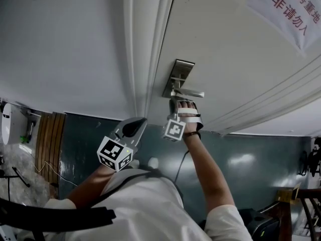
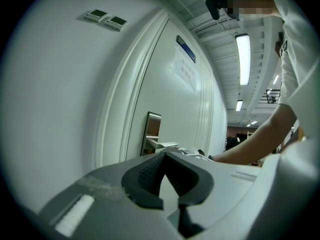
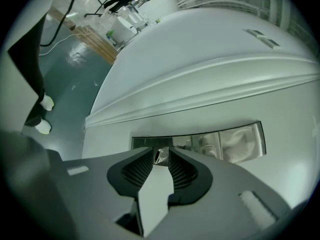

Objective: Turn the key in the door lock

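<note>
A chrome lock plate [image 1: 179, 72] with a lever handle [image 1: 193, 93] sits on the white door. My right gripper [image 1: 174, 103] is raised to the plate just under the lever. In the right gripper view its fingertips [image 3: 160, 151] stand a little apart, and the small shiny key [image 3: 160, 157] shows in the gap, sticking out of the lock plate [image 3: 225, 141]. The pads do not visibly press on it. My left gripper [image 1: 136, 123] hangs lower by the door frame, away from the lock. Its jaws [image 2: 165, 153] meet at the tips with nothing held. The plate [image 2: 152, 129] shows beyond them.
A paper notice [image 1: 293, 9] is stuck on the door at the upper right. The moulded door frame [image 1: 145, 59] runs left of the lock. Two wall switches [image 2: 105, 18] sit on the wall beside the frame. A wooden panel [image 1: 50, 134] stands on the teal floor at the left.
</note>
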Motion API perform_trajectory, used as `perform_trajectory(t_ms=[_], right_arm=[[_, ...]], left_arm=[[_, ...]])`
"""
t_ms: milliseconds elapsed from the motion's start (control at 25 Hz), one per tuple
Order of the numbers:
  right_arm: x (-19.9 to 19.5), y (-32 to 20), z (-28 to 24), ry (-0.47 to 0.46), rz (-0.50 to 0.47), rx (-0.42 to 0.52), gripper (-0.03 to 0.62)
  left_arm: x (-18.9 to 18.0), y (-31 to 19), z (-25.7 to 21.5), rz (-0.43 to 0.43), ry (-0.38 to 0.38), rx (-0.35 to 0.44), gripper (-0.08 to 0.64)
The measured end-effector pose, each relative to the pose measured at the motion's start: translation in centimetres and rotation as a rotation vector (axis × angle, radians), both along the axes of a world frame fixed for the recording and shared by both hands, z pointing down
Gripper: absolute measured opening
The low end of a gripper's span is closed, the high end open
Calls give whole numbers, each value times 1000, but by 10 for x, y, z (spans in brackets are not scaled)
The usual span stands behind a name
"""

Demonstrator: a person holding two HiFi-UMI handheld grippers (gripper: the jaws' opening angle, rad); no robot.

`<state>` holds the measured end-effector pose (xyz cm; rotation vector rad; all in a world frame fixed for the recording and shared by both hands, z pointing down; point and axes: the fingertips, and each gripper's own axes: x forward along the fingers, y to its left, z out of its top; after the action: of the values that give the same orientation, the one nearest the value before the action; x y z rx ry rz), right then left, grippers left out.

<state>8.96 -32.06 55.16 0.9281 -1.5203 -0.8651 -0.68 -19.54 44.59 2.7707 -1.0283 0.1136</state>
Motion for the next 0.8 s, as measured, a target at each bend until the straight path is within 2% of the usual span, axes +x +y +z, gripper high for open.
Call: perform_trajectory(t_ms=[200,400,680,800], right_arm=[[8,12,-14,-197,65,25,100],[14,28,-40,-471,127,47,89],[25,53,-78,-817,182,68,18],[32,63,-96,-956,193,79,11]], left_arm=[[4,-1,-1,10,1,2,5],[10,-4,-3,20,4,10,5],[15,-10,-17,34,25,30,5],[19,-14,-29,40,43,51,5]])
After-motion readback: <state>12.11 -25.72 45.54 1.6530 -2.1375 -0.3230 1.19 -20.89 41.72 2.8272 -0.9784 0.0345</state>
